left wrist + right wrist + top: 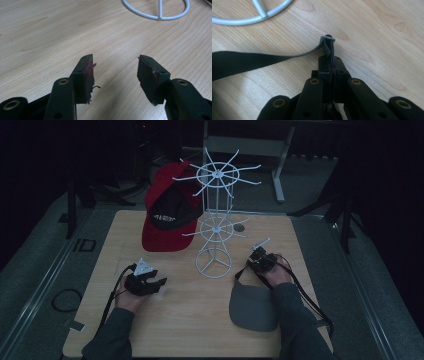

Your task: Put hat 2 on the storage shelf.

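Note:
A grey visor [254, 307] lies on the wooden table [175, 325] at the front right, its dark strap [249, 62] running off to the left in the right gripper view. My right gripper [259, 257] [330, 61] is shut on the looped end of that strap [327, 42], low over the table. At the front left my left gripper [155, 285] [115, 72] stands open just above the bare wood, with nothing between its jaws. A white wire rack [216, 220] rises in the middle. Beside it at the back left is a red cap [167, 215].
The rack's round base ring [213, 262] [156, 11] [259, 15] sits between the two grippers, close to both. A small dark disc [239, 227] lies behind the rack. A black cable loop [66, 299] lies on the floor left of the table.

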Motion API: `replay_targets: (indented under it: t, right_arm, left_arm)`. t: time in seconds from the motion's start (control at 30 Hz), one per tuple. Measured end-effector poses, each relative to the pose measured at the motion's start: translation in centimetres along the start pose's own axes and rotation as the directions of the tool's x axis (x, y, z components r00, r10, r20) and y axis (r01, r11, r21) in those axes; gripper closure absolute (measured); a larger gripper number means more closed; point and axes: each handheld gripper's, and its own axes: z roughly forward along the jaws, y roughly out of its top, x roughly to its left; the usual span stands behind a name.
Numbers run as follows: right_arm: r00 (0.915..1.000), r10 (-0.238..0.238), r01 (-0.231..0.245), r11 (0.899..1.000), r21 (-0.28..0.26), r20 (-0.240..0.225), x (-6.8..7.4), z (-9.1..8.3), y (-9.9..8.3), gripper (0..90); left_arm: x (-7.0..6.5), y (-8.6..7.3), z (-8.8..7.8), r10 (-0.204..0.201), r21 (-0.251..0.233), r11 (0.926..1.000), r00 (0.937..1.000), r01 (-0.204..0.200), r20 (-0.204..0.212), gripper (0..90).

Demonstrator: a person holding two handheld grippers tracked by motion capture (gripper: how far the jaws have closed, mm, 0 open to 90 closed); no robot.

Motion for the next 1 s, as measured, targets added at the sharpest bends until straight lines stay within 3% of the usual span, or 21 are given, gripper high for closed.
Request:
replay_targets:
  t: [0.23, 0.43, 1.0]
  right_arm:
    - [0.9976, -0.005, 0.012, 0.996, -0.092, 0.069, -0.1, -1.4, -0.7, 88.1]
    - [0.9949, 0.012, 0.008, 0.98, -0.196, 0.1, -0.1, -3.9, -1.0, 88.1]
    - [0.9818, 0.007, 0.062, 0.932, -0.356, 0.19, 0.8, -9.3, -1.2, 88.2]
  left_arm:
    - [-0.1, 0.0, 0.0, 0.001, 0.0, 1.0, 1.0, -0.001, -0.002, 47.8]
    - [-0.1, 0.0, 0.1, 0.001, 0.0, 1.0, 1.0, -0.001, -0.001, 47.8]
    - [-0.1, 0.0, 0.1, 0.0, -0.002, 1.0, 1.0, 0.0, -0.001, 47.7]
